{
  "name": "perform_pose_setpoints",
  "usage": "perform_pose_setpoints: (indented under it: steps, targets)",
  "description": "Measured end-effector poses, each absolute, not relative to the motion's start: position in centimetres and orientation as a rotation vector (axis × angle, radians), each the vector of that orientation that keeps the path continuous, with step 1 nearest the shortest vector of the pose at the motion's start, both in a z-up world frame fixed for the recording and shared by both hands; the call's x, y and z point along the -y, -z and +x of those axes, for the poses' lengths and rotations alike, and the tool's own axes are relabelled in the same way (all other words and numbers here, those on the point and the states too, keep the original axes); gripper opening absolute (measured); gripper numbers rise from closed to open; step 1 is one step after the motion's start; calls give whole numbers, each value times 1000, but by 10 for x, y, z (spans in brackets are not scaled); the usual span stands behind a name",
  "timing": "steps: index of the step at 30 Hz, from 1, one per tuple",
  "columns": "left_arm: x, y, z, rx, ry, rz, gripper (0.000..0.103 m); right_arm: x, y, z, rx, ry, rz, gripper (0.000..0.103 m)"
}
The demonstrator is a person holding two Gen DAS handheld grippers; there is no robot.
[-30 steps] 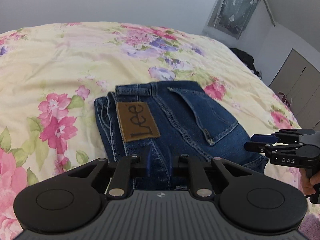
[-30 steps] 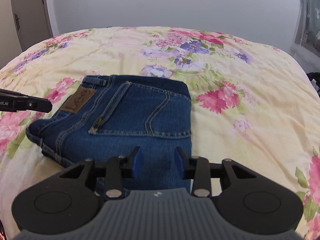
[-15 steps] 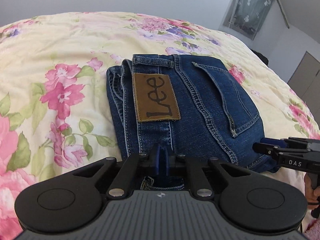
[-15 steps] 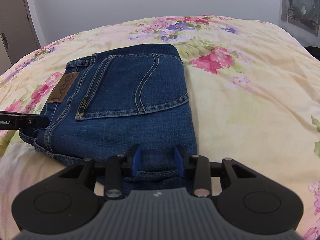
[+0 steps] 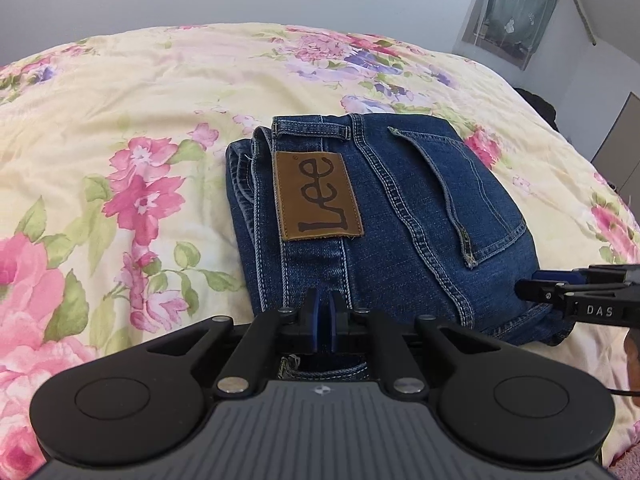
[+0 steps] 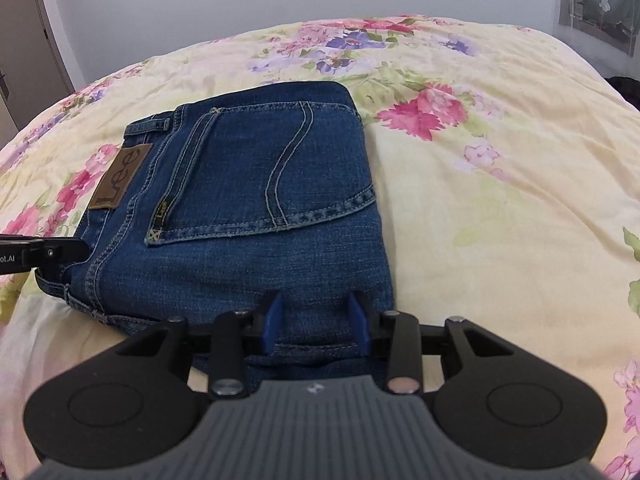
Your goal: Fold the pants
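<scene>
Blue denim pants [image 5: 384, 216] lay as a compact folded bundle at the centre of the floral quilt [image 5: 120, 128], folding seemingly finished. Left gripper [image 5: 323, 322], jaws together and empty, had sunk toward the 6 o'clock edge; right gripper [image 6: 314, 326], jaws apart, likewise hovered lower than before.

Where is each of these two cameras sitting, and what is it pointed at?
Left wrist: rides the left gripper, looking down over its shut blue fingers at the folded blue denim jeans, brown leather patch nearest.
Right wrist: rides the right gripper, parted fingers over the jeans' near edge.
Shared: jeans, patch, floral yellow bedspread; each glimpses the other gripper.
</scene>
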State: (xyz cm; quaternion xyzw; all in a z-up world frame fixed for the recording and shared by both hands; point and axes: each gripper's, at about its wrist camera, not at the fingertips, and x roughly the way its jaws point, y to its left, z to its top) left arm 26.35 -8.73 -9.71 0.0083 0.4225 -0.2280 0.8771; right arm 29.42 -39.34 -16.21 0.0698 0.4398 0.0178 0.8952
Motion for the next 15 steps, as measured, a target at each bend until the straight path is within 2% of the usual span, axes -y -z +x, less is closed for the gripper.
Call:
perform_pose_setpoints:
  steps: [5, 7, 9, 10, 11, 13, 15]
  targets:
    - [85, 87, 261, -902, 451, 14, 14, 391, 146, 301, -972, -31, 122, 40]
    - [84, 82, 260, -899, 445, 24, 18, 391, 140, 300, -982, -38, 131, 51]
    - [83, 76, 259, -896, 444, 30, 24, 390, 133, 297, -987, -58, 144, 59]
    - [81, 72, 260, -892, 449, 22, 33, 390, 129, 295, -987, -67, 145, 63]
    - [77, 69, 260, -886, 459, 1, 45, 389, 125, 293, -983, -72, 143, 65]
    - [65, 63, 265, -873, 476, -77, 62, 391, 116, 290, -965, -79, 146, 72]
    - [54, 62, 274, -876, 488, -175, 70, 399, 110, 289, -943, -86, 183, 79]
